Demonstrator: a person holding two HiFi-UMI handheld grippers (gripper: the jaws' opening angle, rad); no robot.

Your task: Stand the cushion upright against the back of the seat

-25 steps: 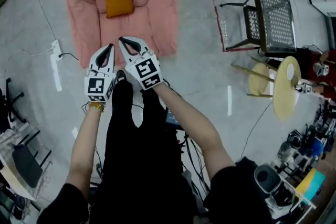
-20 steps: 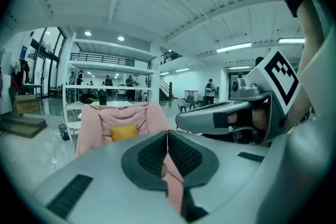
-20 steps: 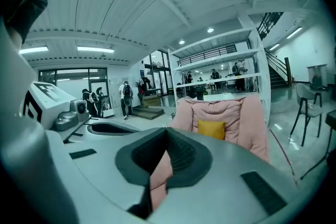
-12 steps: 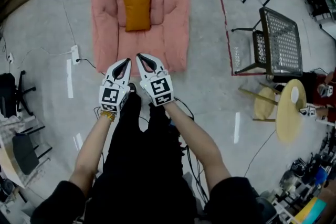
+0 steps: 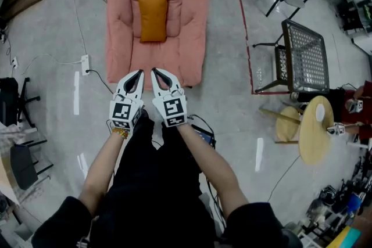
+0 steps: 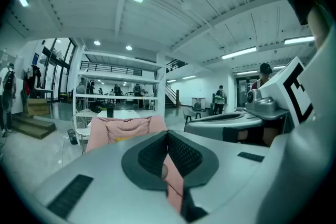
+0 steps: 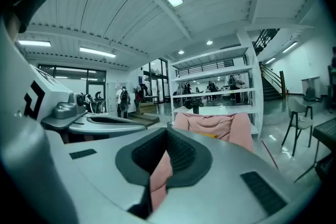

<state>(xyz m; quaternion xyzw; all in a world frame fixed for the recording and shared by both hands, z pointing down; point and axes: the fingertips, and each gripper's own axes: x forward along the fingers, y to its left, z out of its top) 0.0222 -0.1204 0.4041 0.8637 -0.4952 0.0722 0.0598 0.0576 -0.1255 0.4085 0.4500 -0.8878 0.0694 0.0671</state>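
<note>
While tongs (image 5: 140, 72) (image 5: 154, 71) hover (closed), cushion (image 5: 153, 17) rests.

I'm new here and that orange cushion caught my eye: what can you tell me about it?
The orange cushion is a plump, plain rectangle that looks like soft fabric. It rests lengthwise in the middle of the pink seat, towards its back end, touching only that padding. From above I cannot tell whether it lies flat or leans.

we read no words, numbers or brands anywhere; the cubes on the left gripper (image 5: 140, 72) and right gripper (image 5: 154, 70) carry only black-and-white square patterns.
</note>
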